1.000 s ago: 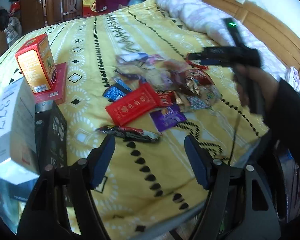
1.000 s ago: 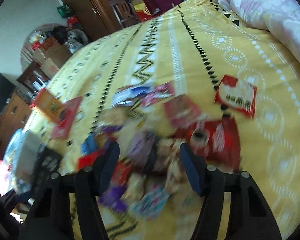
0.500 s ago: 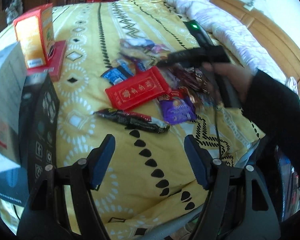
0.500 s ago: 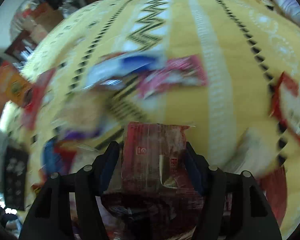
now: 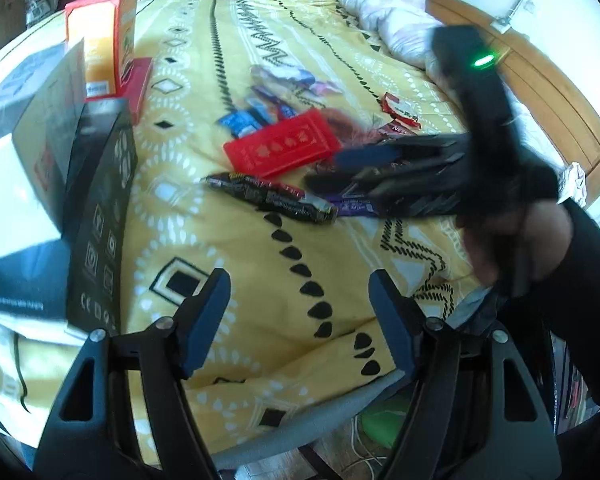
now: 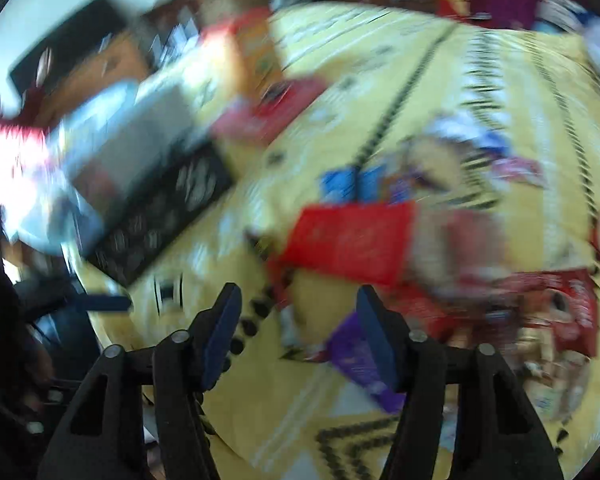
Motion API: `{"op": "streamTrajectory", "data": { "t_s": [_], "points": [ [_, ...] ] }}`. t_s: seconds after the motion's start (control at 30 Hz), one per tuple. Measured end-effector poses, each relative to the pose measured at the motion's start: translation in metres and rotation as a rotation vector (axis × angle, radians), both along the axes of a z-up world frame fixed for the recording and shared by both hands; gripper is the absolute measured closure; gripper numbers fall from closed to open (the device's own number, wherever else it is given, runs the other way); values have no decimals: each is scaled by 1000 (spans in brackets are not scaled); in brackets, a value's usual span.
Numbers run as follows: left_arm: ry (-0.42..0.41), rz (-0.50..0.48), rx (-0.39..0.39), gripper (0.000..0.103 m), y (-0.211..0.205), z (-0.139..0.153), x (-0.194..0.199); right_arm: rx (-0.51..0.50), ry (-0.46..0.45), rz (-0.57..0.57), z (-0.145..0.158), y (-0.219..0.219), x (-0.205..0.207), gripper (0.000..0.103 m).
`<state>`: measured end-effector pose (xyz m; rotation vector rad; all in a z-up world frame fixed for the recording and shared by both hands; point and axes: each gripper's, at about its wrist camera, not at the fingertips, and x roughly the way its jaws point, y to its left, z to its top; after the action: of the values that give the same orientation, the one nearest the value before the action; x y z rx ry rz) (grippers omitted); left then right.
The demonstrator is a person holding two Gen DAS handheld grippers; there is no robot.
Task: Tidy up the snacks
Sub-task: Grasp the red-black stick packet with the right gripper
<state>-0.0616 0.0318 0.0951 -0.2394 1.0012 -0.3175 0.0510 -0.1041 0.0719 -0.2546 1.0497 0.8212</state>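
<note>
Loose snacks lie in a heap on the yellow patterned bedspread (image 5: 236, 264): a flat red box (image 5: 282, 148), a long black packet (image 5: 272, 196), a purple packet (image 5: 352, 206) and small blue packets (image 5: 240, 120). My left gripper (image 5: 300, 304) hovers open over bare bedspread near the bed's edge, holding nothing. A hand (image 5: 516, 240) holds my right gripper (image 5: 340, 168) low over the heap, blurred by motion. In the right wrist view my right gripper (image 6: 298, 316) has its jaws closing, and only bedspread shows between them. The red box (image 6: 352, 240) lies just ahead and the purple packet (image 6: 356, 356) behind its right finger.
Boxes stand at the left of the bed: an orange carton (image 5: 104, 40) on a flat red box (image 5: 138, 84), a black box (image 5: 100, 208) and a larger cardboard box (image 5: 32, 140). A pink quilt (image 5: 388, 20) and wooden headboard (image 5: 540, 92) lie at the far right.
My right gripper swung fast leftward across the heap. The dark red packet seen between its fingers half a second ago is gone from them. My left gripper sank slightly towards the bed.
</note>
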Motion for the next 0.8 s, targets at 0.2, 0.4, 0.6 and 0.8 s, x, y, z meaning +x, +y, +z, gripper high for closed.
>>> {"op": "streamTrajectory", "data": {
  "t_s": [0.2, 0.4, 0.6, 0.8],
  "points": [
    [21, 3, 0, 31, 4, -7, -1, -72, 72, -8, -58, 49, 5, 54],
    [53, -17, -16, 31, -4, -14, 6, 88, 53, -104, -25, 16, -14, 91],
    [57, -59, -34, 31, -30, -12, 28, 260, -21, -319, 30, -91, -20, 91],
    [55, -84, -27, 31, -48, -9, 36, 54, -38, -429, 19, -132, 76, 91]
  ]
}}
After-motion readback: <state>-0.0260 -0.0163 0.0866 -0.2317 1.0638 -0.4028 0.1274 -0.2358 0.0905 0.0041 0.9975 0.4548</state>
